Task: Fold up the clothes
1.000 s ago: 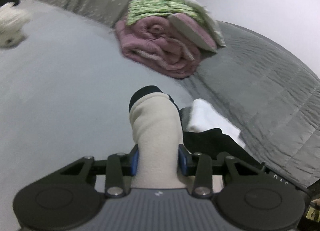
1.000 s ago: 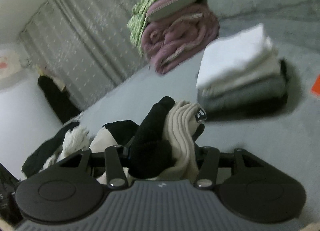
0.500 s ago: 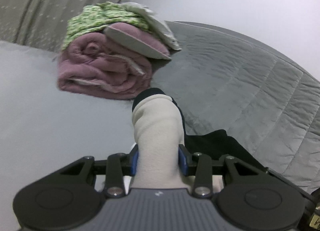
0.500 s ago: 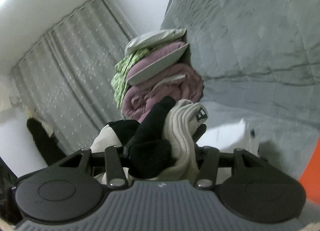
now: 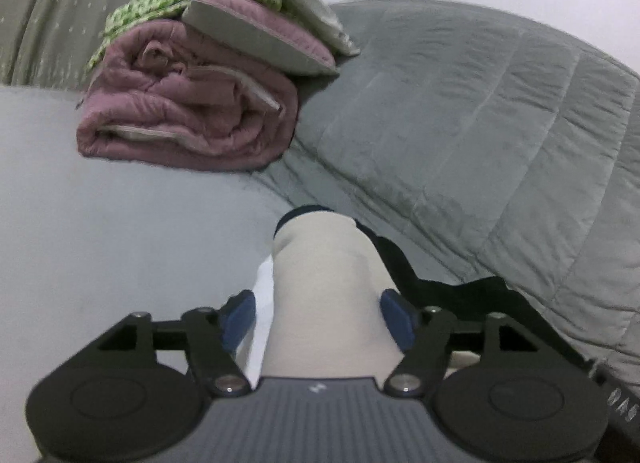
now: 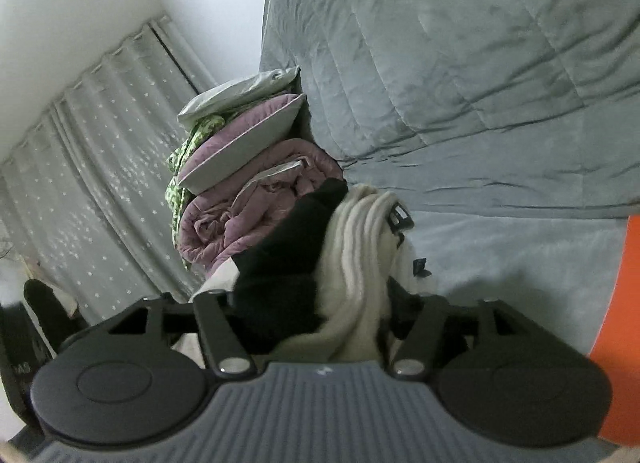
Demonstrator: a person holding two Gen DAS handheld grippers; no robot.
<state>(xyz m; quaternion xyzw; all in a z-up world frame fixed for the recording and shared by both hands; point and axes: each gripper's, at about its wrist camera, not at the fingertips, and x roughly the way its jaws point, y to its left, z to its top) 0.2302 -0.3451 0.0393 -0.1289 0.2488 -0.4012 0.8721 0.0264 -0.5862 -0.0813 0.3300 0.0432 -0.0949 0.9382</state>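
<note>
Between the left tongs (image 5: 318, 313), a beige-and-black garment (image 5: 326, 287) passes with the blue pads (image 5: 239, 317) spread off its sides — released. The right tongs (image 6: 316, 319) are clenched on the same garment's bunched black and cream folds. Beyond the garment lies the rolled mauve quilt (image 5: 188, 119) on the bed (image 5: 100, 231), against a grey quilted headboard (image 5: 460, 135).

We see soft matt cloth in the cream garment (image 5: 328, 283), its fold ribbed (image 6: 356, 263) beside fuzzy black fabric (image 6: 280, 263). The gripper frame (image 5: 316, 403) looks matt black plastic with shiny metal screws (image 5: 225, 383). The grey quilt (image 5: 460, 135) is stitched and wrinkled, the pink blanket (image 5: 188, 119) crinkled.
</note>
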